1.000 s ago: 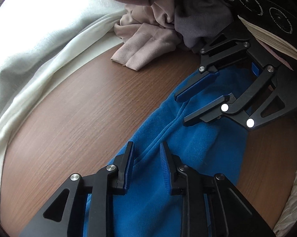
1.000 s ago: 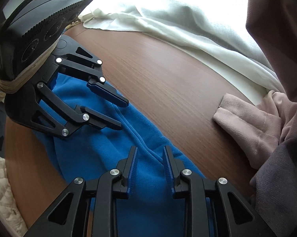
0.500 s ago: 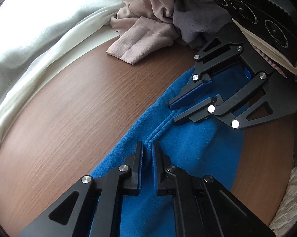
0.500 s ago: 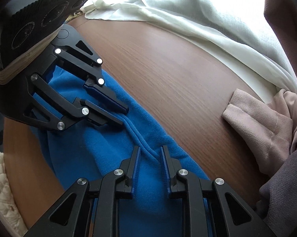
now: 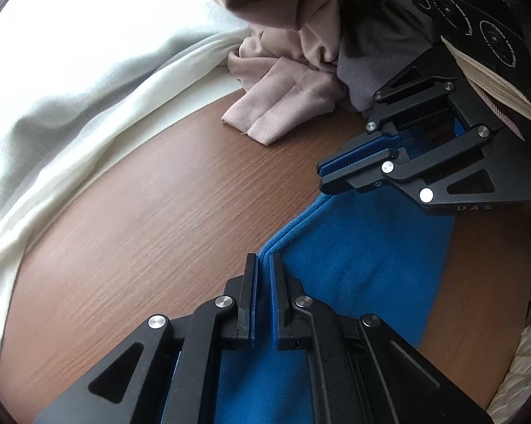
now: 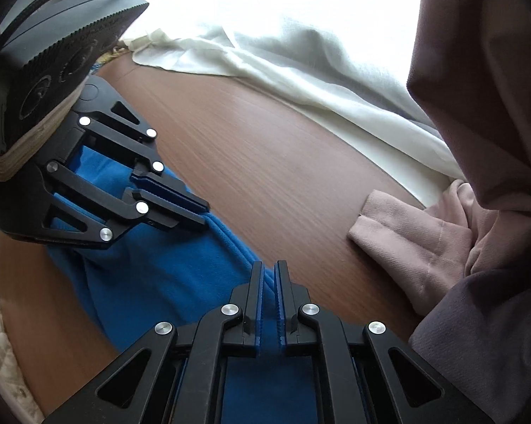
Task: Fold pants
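both fingers [image 5: 263, 275] pinch blue pants [image 5: 353, 247] edge, lengthwise btwn grippers.

We see our left gripper [image 5: 263, 265] and right gripper [image 6: 269, 275]: black linkage arms, silver screws, ribbed blue finger pads, "DAS" lettering on the right one.

Daylight pours in from behind the white curtain [image 5: 99, 81], which is blown out to pure white up top in both views. The wooden surface [image 6: 265, 162] picks up a soft sheen from it. Heavy fisheye bending and dark corners at the edges, otherwise pretty sharp with soft shadows.
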{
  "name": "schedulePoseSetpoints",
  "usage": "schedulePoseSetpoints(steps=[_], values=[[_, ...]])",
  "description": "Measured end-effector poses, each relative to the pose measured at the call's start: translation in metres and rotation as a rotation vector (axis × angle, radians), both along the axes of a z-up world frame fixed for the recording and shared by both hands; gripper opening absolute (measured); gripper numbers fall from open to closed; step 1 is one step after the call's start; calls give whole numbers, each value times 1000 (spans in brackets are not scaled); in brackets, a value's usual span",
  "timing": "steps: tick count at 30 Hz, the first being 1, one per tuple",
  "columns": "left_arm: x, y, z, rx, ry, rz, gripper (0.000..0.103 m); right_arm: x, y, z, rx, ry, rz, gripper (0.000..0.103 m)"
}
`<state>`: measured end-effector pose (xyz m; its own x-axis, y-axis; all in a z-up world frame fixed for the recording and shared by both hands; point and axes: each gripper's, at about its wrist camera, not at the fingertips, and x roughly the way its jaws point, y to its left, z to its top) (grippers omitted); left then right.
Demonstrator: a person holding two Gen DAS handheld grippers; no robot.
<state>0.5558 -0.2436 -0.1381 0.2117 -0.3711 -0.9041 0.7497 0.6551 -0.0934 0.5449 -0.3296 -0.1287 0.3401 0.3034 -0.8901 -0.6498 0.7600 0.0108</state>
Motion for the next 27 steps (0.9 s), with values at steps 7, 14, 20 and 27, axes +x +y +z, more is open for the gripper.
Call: schedulePoseSetpoints(steps=[7, 14, 20, 27], values=[[5, -1, -6, 17, 11, 17, 12, 6, -16, -13, 41, 35, -112, 8], [-21, 15, 39, -60, -74, 110, 35, -31, -5, 6, 45, -61, -158, 22], [-82, 55, 87, -102, -202, 227, 35, -76, 10, 49, 119, -184, -168, 28], [-146, 103, 96, -45, -257, 391, 35, -124, 46, 70, 168, -257, -124, 28]])
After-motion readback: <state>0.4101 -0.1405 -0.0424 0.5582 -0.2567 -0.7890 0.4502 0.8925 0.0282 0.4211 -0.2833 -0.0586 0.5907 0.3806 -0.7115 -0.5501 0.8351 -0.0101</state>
